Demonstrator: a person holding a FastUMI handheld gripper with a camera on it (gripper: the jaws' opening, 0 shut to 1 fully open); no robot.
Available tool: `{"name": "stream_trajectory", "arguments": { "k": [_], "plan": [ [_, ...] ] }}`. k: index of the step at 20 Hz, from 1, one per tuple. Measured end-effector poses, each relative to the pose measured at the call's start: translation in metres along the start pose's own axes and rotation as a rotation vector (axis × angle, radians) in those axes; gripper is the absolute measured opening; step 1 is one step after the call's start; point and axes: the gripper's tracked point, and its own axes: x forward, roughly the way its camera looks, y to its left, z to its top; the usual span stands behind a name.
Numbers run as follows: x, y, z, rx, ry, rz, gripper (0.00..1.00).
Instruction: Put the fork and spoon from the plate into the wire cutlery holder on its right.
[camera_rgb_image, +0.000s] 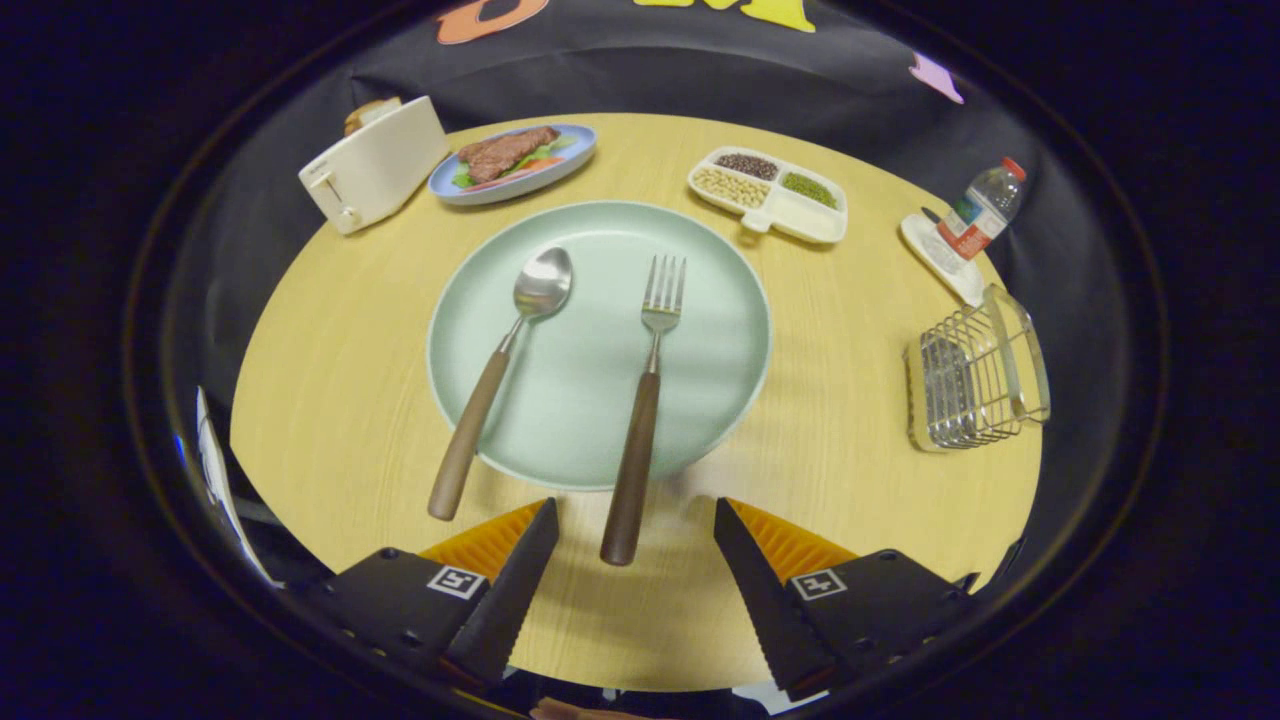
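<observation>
A pale green plate (700, 380) lies on the round wooden table just ahead of my fingers. On it rest a spoon (500, 370) and a fork (645, 400), both steel with brown wooden handles that stick out over the plate's near rim. The fork's handle end lies between my fingertips, touching neither. The spoon lies to the left of the fork, its handle end beside my left finger. My gripper (636, 522) is open. The wire cutlery holder (975, 375) stands to the right of the plate, near the table's right edge.
Beyond the plate stand a cream toaster (372, 165), a blue plate with meat and greens (512, 162), and a white divided dish of beans and seeds (770, 195). A plastic bottle (982, 208) rests on a small white dish behind the wire holder.
</observation>
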Motion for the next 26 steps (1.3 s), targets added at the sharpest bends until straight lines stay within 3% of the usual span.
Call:
{"name": "stream_trajectory", "arguments": {
  "k": [2,5,8,11,17,21,26],
  "plan": [
    [0.013,0.006,0.003,0.005,0.017,0.023,0.9],
    [0.006,0.014,0.006,-0.004,0.022,0.047,0.62],
    [0.004,0.016,0.004,-0.021,0.023,0.057,0.25],
    [0.001,0.009,0.006,-0.046,-0.009,0.061,0.09],
    [-0.028,-0.013,0.008,-0.019,-0.096,0.094,0.01],
    [-0.058,-0.034,0.014,-0.018,-0.172,0.114,0.0],
    [-0.099,-0.084,0.016,0.078,-0.238,0.098,0.0]
  ]
}}
